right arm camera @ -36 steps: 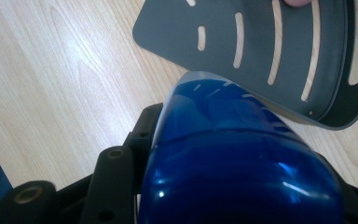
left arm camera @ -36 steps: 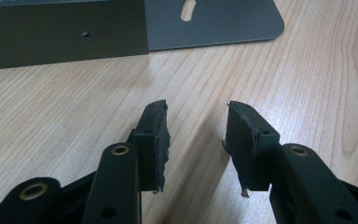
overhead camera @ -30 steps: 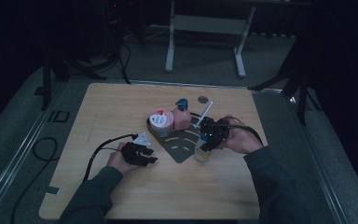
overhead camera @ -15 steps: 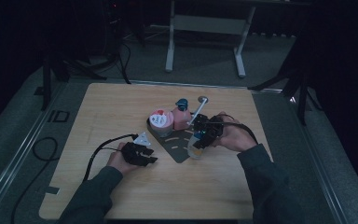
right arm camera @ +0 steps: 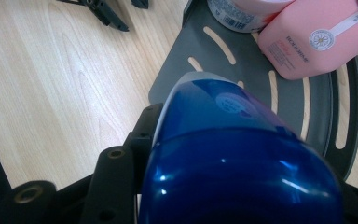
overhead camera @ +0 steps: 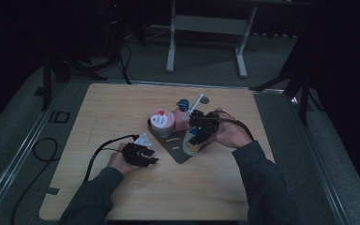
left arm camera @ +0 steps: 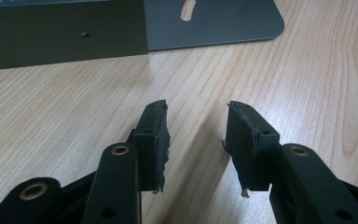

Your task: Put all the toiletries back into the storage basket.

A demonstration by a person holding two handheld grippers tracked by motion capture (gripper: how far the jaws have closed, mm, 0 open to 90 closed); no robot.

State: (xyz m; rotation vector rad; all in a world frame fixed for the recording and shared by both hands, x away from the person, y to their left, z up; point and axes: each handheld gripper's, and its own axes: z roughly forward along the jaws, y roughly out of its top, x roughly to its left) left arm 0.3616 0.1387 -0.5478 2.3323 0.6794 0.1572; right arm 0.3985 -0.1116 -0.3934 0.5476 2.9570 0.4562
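The right gripper pinches a blue bottle between its jaws, holding it over the near corner of the grey slotted tray. A pink bottle and a round white tub lie on that tray. The left gripper rests low over the wooden surface just short of the tray, its jaws spread with nothing between them.

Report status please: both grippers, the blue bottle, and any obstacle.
Left gripper open, empty, over bare table. Right gripper shut on blue bottle, above grey slotted tray. Pink bottle stands close ahead on tray.
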